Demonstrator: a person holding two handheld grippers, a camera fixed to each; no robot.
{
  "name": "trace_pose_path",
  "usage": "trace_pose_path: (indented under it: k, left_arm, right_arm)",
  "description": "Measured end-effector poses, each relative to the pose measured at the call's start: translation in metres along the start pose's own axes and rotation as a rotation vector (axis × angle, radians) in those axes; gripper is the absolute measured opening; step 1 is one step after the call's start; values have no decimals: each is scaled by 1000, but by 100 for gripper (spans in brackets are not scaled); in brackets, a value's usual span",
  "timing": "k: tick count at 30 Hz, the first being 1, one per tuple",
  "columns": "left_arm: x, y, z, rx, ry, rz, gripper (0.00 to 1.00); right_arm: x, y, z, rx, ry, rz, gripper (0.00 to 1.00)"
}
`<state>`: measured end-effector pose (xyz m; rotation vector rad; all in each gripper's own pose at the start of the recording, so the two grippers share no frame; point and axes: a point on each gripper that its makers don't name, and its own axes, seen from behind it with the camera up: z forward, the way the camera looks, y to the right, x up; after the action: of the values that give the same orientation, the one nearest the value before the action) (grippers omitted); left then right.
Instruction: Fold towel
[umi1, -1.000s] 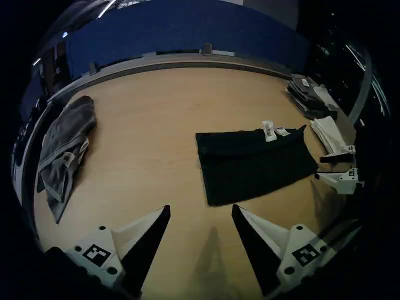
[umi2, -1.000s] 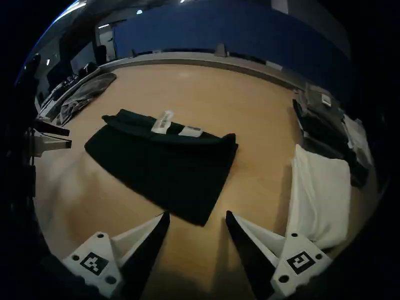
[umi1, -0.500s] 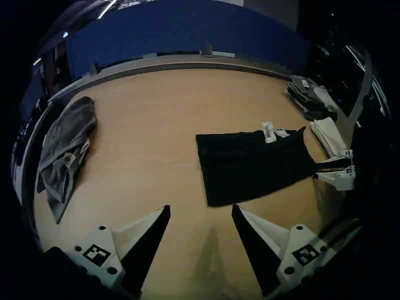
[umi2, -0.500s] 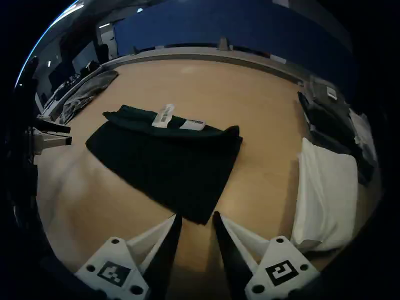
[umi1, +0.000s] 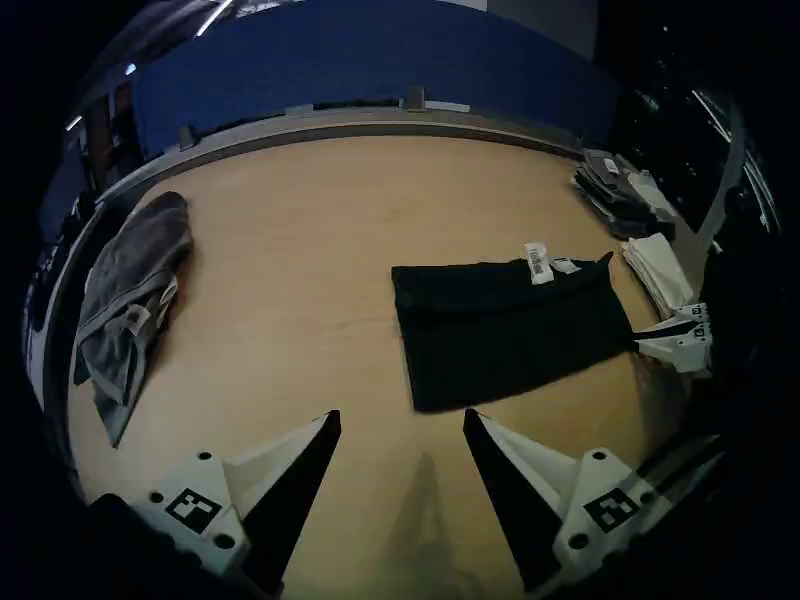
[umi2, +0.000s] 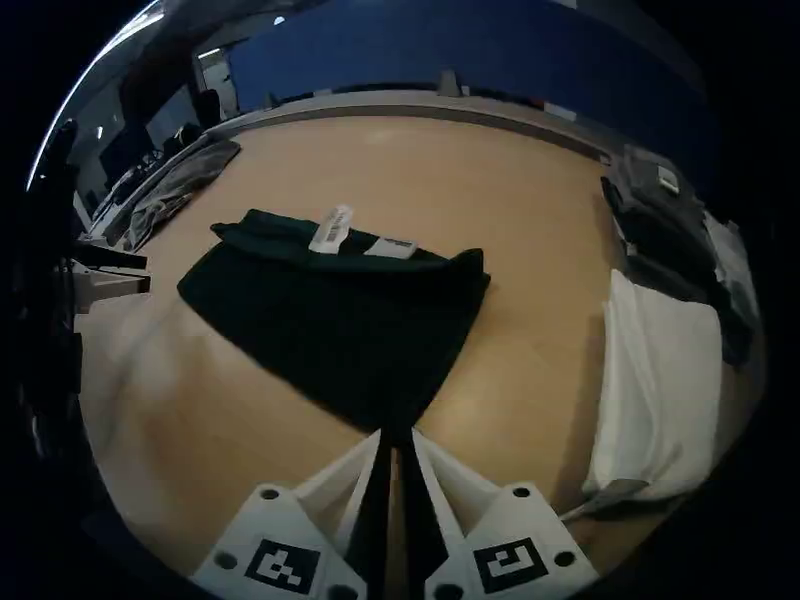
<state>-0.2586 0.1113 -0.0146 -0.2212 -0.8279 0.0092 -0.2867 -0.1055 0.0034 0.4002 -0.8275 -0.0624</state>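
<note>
A dark green towel (umi1: 505, 325) lies flat on the wooden table (umi1: 300, 250), folded into a rectangle, with white labels (umi1: 537, 262) at its far edge. My left gripper (umi1: 400, 425) stands open over bare wood, just short of the towel's near left corner, with nothing between its fingers. In the right gripper view, the right gripper (umi2: 396, 440) is shut on the nearest corner of the towel (umi2: 340, 310). The left gripper view has the right gripper (umi1: 640, 340) pinched at the towel's right edge. The left gripper (umi2: 140, 275) appears far off, left of the towel.
A crumpled grey towel (umi1: 130, 290) lies at the table's left side. A folded white towel (umi2: 660, 390) and a stack of dark folded towels (umi2: 670, 230) sit to the right. A blue partition (umi1: 380, 60) runs behind the table's far edge.
My right gripper moved forward to the towel's near corner and went from open to shut on it. The left gripper and the towel stayed in place.
</note>
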Motion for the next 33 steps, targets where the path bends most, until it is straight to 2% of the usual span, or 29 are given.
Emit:
trace_pose_path:
  k: [12,23,33]
  left_arm:
    - [5,-1,-1,-1,5,3,91]
    - [9,-4,-5,5,14,0,91]
    - [13,-6,-9,6,29,-8,91]
  right_arm:
    - [16,-2,-12,4,32,-2,3]
    - [64,-8,-28,6,113,-41,3]
    - [107,-16,-35,16,159,-104,3]
